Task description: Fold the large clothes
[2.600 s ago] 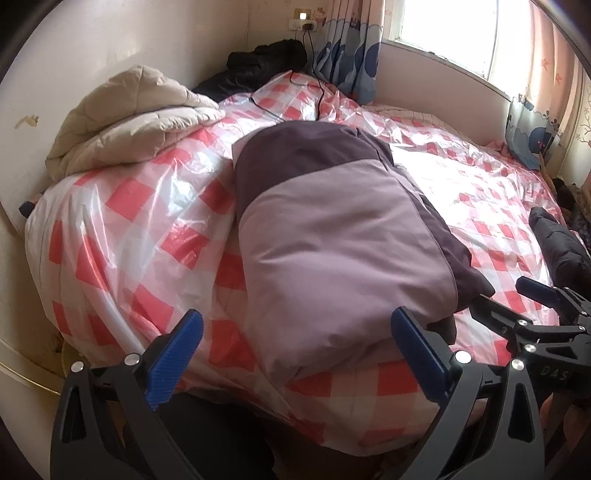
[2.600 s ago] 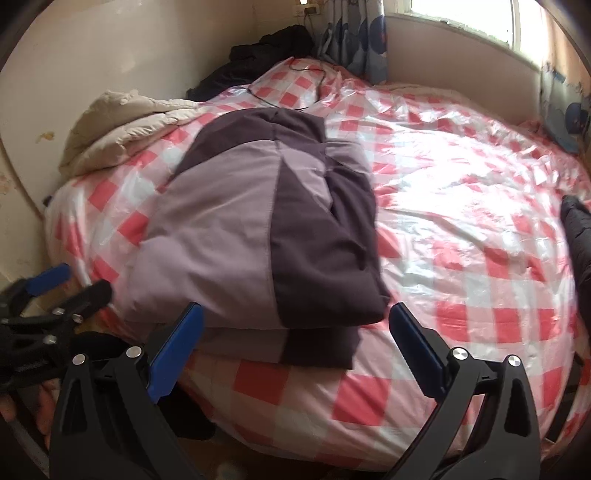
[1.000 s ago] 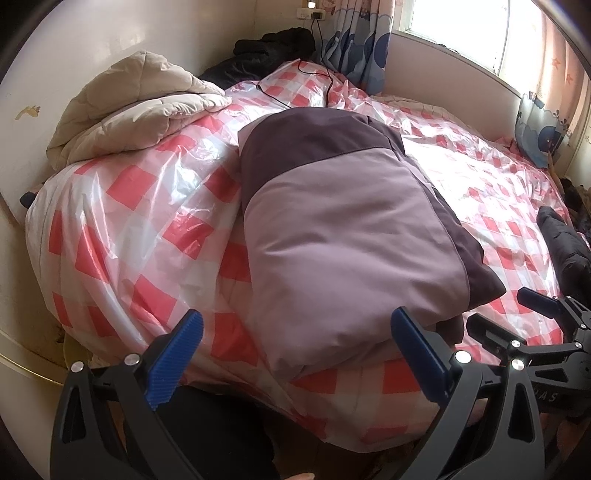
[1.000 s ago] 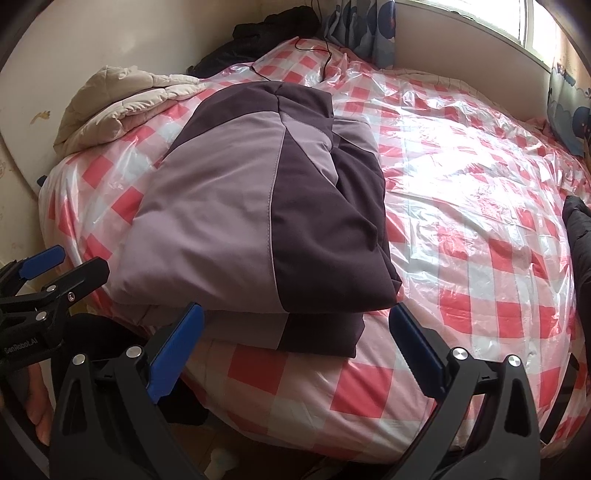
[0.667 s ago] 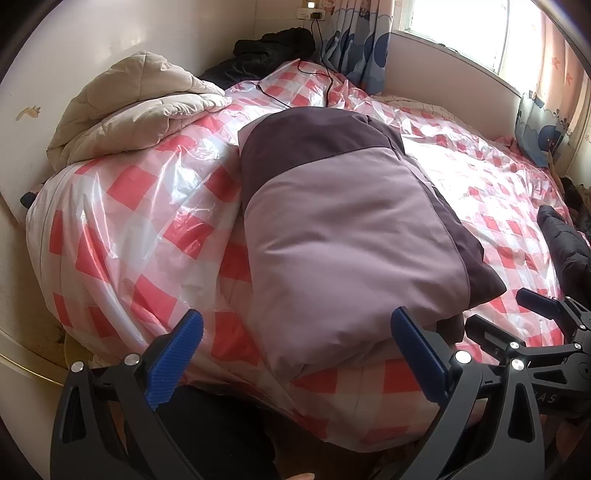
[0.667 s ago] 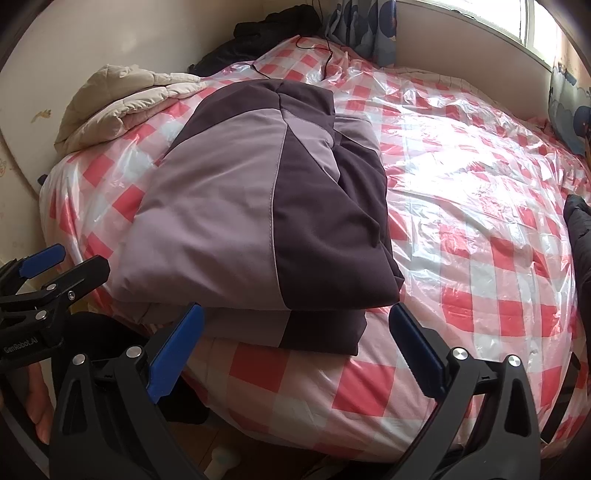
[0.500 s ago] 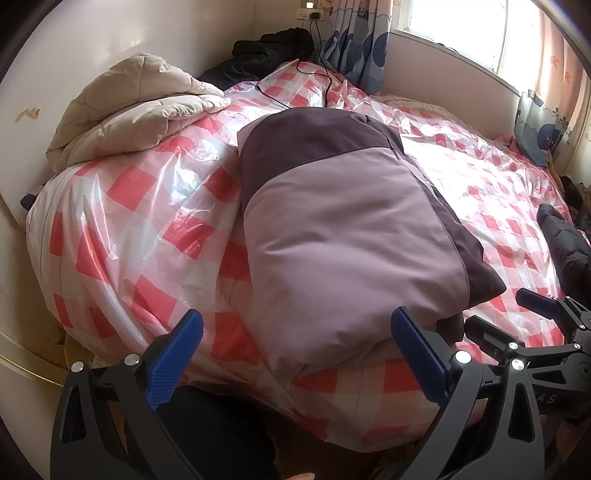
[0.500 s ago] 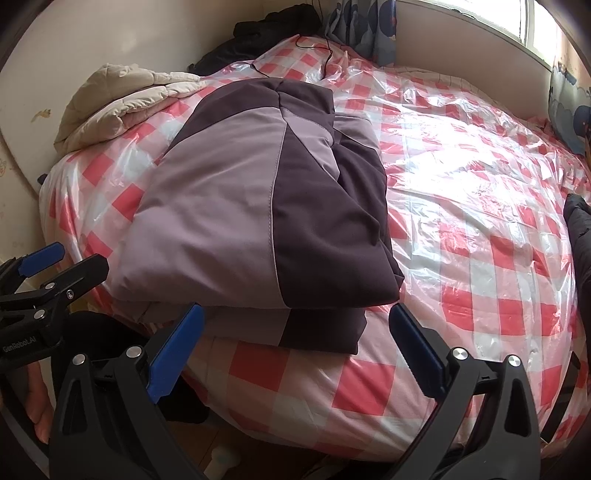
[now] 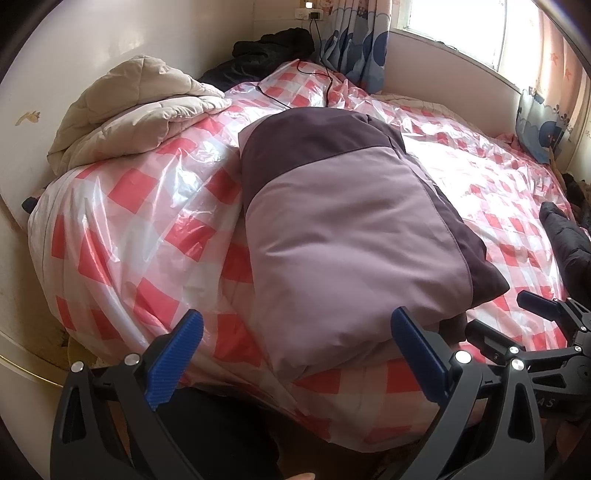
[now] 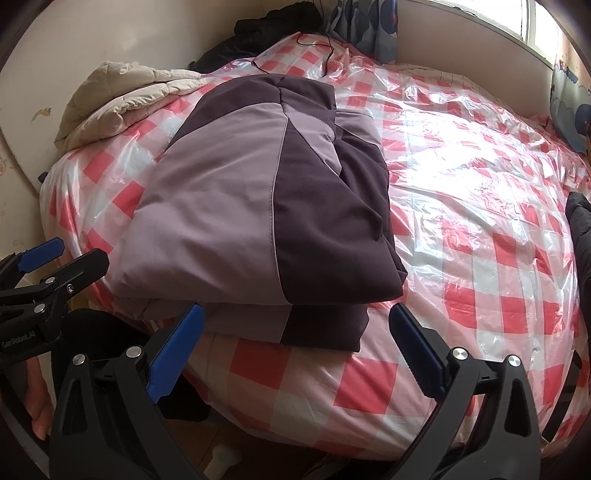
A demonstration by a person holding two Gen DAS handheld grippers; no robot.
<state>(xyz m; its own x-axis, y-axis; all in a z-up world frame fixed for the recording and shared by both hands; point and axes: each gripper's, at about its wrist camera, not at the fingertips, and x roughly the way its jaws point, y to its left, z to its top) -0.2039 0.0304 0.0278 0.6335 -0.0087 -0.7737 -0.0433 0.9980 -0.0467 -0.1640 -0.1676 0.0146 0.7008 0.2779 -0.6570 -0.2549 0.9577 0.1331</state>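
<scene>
Lying folded on glossy plastic-covered checked bed [image 10: 480, 206], padded two-tone purple jacket [image 10: 258, 206], smooth rectangular bundle, left gripper [image 9: 295, 354] and right gripper [image 10: 295, 343] both spread wide, empty, at near edge, quilted beige coat [image 9: 140, 110] beyond.

Walls: pale cream wall [image 9: 92, 44], scuffed, with a socket [image 9: 310, 5] high up.
Window: bright daylight window [image 9: 461, 26] behind the bed; blue patterned curtain [image 9: 354, 44] at its left.
Bed: bed [image 10: 480, 229] under red-and-white check cover, clear plastic over it.
Floor: wood floor [image 10: 207, 443] beneath.
</scene>
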